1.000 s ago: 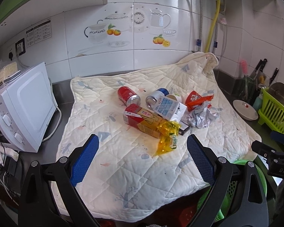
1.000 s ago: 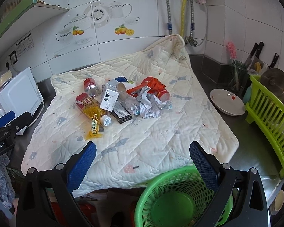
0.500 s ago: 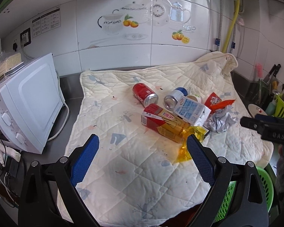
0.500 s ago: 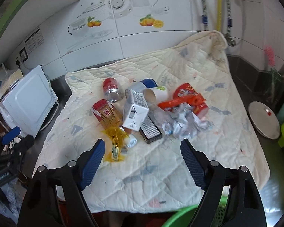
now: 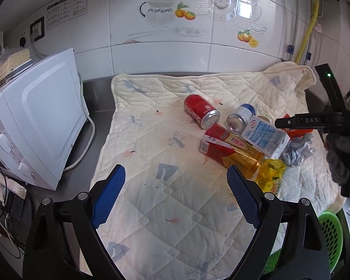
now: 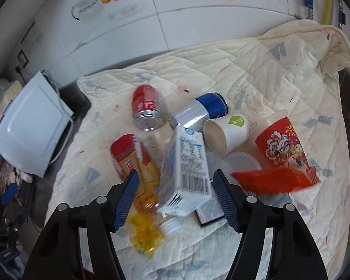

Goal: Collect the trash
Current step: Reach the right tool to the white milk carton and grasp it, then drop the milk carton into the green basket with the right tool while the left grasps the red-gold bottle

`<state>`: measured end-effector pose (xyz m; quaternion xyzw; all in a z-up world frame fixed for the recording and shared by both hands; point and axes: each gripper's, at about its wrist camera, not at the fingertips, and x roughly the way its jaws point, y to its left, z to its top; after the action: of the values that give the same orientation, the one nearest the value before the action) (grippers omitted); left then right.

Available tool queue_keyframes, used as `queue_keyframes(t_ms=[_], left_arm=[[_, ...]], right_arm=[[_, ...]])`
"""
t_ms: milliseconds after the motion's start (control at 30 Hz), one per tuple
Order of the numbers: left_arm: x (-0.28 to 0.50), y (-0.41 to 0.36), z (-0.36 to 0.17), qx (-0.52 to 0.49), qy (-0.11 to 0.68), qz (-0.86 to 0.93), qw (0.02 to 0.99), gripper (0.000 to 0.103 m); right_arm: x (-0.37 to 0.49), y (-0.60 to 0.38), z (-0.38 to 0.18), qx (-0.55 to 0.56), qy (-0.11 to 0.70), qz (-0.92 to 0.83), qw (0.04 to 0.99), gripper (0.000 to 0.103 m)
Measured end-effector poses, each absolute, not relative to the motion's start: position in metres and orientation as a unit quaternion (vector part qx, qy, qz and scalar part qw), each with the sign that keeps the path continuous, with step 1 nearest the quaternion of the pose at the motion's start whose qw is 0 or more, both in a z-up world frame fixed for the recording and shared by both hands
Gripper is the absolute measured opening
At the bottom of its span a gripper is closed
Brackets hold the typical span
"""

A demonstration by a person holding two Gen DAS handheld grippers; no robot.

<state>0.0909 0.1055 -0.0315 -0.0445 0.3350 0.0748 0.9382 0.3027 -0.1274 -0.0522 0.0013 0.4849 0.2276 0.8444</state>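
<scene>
Right wrist view only, near to far: yellow wrapper [image 6: 147, 235] and white bottle cap [image 6: 171, 224] at the quilt's near edge; white milk carton [image 6: 189, 170] lying between the blue pads; dark flat packet [image 6: 210, 212] under its near end; red-and-yellow drink carton [image 6: 135, 161] beside it; orange snack bag [image 6: 277, 182]; white paper cup [image 6: 228, 133] on its side; red printed cup [image 6: 282, 147]; red soda can [image 6: 145, 107] and blue-and-silver can [image 6: 203, 110] farthest back.

Left wrist view only: green plastic basket [image 5: 329, 233] at the lower right, off the quilted mat [image 5: 151, 163]; white microwave [image 5: 37, 126] at left; crumpled foil [image 5: 296, 149] beside the heap; tiled wall with fruit and teapot decals [image 5: 198, 18].

Right gripper [image 6: 175, 193]: jaws partly apart and closing, straddling the milk carton, pads not yet pressing it.

Left gripper [image 5: 175, 196]: jaws wide, closing slightly, nothing between them, bare quilt below; trash heap ahead to its right.
</scene>
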Motion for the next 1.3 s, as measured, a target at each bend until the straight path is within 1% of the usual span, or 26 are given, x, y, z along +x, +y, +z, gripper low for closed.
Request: queue_keyframes(t_ms=[200, 400, 433, 467, 500, 567, 700, 767, 1033, 1167, 1300], left_arm=[[0.102, 0.119, -0.039, -0.044, 0.346, 0.08, 0.934, 0.087], [0.115, 0.125, -0.042, -0.052, 0.353, 0.07, 0.931, 0.087], [0.117, 0.124, -0.042, -0.054, 0.355, 0.068, 0.931, 0.087], [0.119, 0.123, -0.043, -0.055, 0.357, 0.065, 0.93, 0.087], [0.121, 0.122, -0.043, -0.056, 0.358, 0.063, 0.93, 0.087], [0.127, 0.119, -0.043, -0.06, 0.361, 0.055, 0.929, 0.087], [0.137, 0.111, -0.045, -0.063, 0.367, 0.039, 0.927, 0.087], [0.144, 0.107, -0.047, -0.066, 0.374, 0.033, 0.925, 0.087], [0.192, 0.082, -0.065, -0.132, 0.431, 0.004, 0.893, 0.086], [0.216, 0.066, -0.072, -0.15, 0.448, 0.003, 0.881, 0.086], [0.241, 0.052, -0.084, -0.189, 0.473, 0.003, 0.86, 0.086]], right_arm=[[0.339, -0.117, -0.077, -0.007, 0.518, 0.222, 0.826, 0.063], [0.353, -0.115, -0.091, 0.004, 0.543, 0.227, 0.809, 0.061], [0.355, -0.114, -0.093, 0.013, 0.549, 0.232, 0.803, 0.058], [0.355, -0.114, -0.095, 0.018, 0.554, 0.235, 0.799, 0.05], [0.355, -0.114, -0.095, 0.016, 0.556, 0.234, 0.798, 0.046], [0.352, -0.114, -0.095, 0.02, 0.558, 0.238, 0.795, 0.044], [0.341, -0.121, -0.084, 0.026, 0.538, 0.227, 0.811, 0.039], [0.334, -0.127, -0.074, 0.028, 0.525, 0.22, 0.822, 0.039], [0.285, -0.148, -0.044, 0.017, 0.478, 0.21, 0.853, 0.039], [0.249, -0.165, -0.031, 0.015, 0.452, 0.198, 0.869, 0.039], [0.212, -0.183, -0.02, 0.008, 0.431, 0.179, 0.885, 0.039]])
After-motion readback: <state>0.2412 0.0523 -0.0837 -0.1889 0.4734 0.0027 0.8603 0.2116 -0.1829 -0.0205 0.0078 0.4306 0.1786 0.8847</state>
